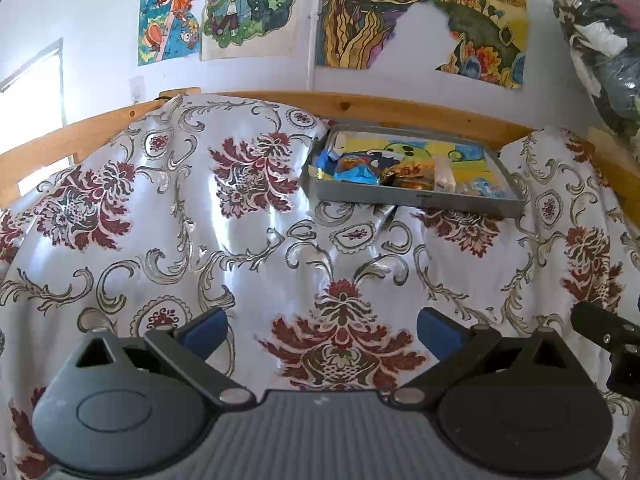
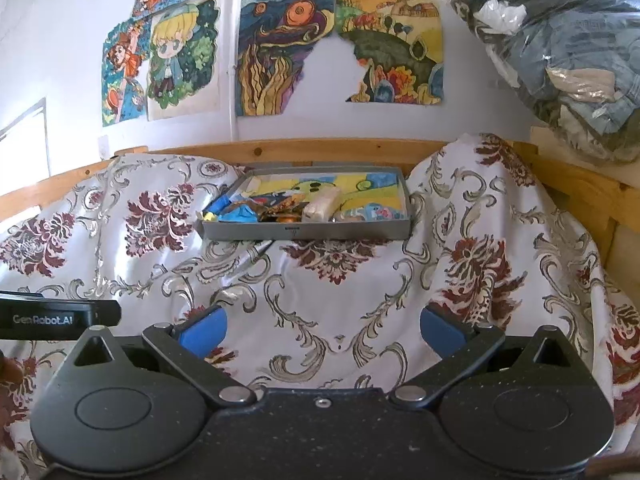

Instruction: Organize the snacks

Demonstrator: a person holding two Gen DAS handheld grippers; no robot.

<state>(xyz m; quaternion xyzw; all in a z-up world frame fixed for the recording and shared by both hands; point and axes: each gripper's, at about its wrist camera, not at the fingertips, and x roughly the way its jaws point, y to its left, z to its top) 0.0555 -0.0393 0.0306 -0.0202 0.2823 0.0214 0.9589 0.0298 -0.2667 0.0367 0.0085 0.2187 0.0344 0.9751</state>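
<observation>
A shallow grey tray (image 1: 416, 199) (image 2: 304, 233) lies on the floral cloth by the wooden rail, its bottom lined with a bright cartoon picture. Several snack packets sit along its front wall: blue wrappers (image 1: 354, 172) (image 2: 240, 214), an orange-brown packet (image 1: 412, 172) (image 2: 286, 208) and a pale roll (image 1: 444, 174) (image 2: 322, 206). My left gripper (image 1: 322, 334) hovers open over the cloth, well short of the tray. Likewise open and holding nothing, my right gripper (image 2: 323, 334) stays short of the tray. Each gripper's body shows at the edge of the other's view.
White cloth with dark red flowers (image 1: 180, 220) (image 2: 480, 264) covers the bed in humps on both sides of the tray. A wooden rail (image 1: 380, 108) (image 2: 320, 150) runs behind. Posters hang on the wall, and bagged clothing (image 2: 560, 60) bulges at the upper right.
</observation>
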